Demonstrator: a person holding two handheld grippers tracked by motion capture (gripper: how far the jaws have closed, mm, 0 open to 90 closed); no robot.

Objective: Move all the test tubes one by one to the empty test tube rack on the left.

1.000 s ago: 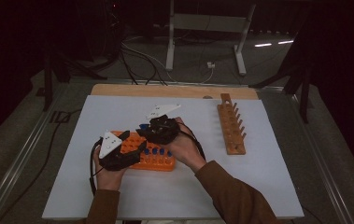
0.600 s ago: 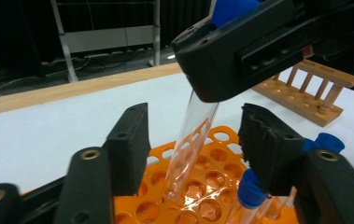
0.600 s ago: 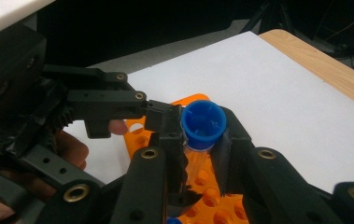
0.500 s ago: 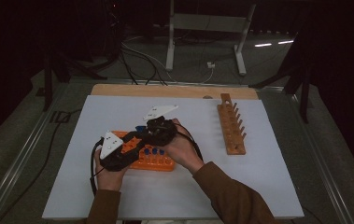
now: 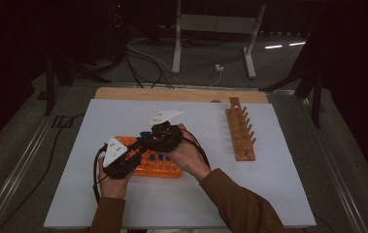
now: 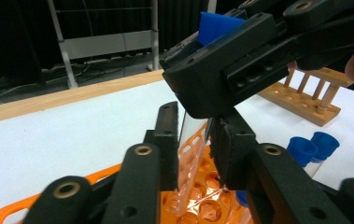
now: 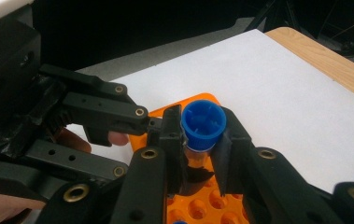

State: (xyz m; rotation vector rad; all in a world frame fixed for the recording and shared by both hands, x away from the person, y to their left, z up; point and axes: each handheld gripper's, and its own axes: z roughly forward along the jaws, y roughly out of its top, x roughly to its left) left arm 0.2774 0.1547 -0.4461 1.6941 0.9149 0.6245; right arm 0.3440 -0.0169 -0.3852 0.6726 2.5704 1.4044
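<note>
over the orange rack point(image 5: 158, 165) on the counter, both tools clamp one clear blue-capped tube point(image 7: 203, 122): the left tool point(image 6: 194, 140), jaws just closed, grips its body, the right tool point(image 7: 198, 142) its neck.

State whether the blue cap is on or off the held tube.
On: the blue cap sits atop the clear tube, both gripped above the orange rack.

A brightly lit white table top point(image 5: 269, 160) stands out against a dark room, where two pale streaks of light glint on the floor beyond. Shadows under the hands are soft and short. Both gripper views are sharp in the middle distance, while the nearest black jaws look slightly soft.
</note>
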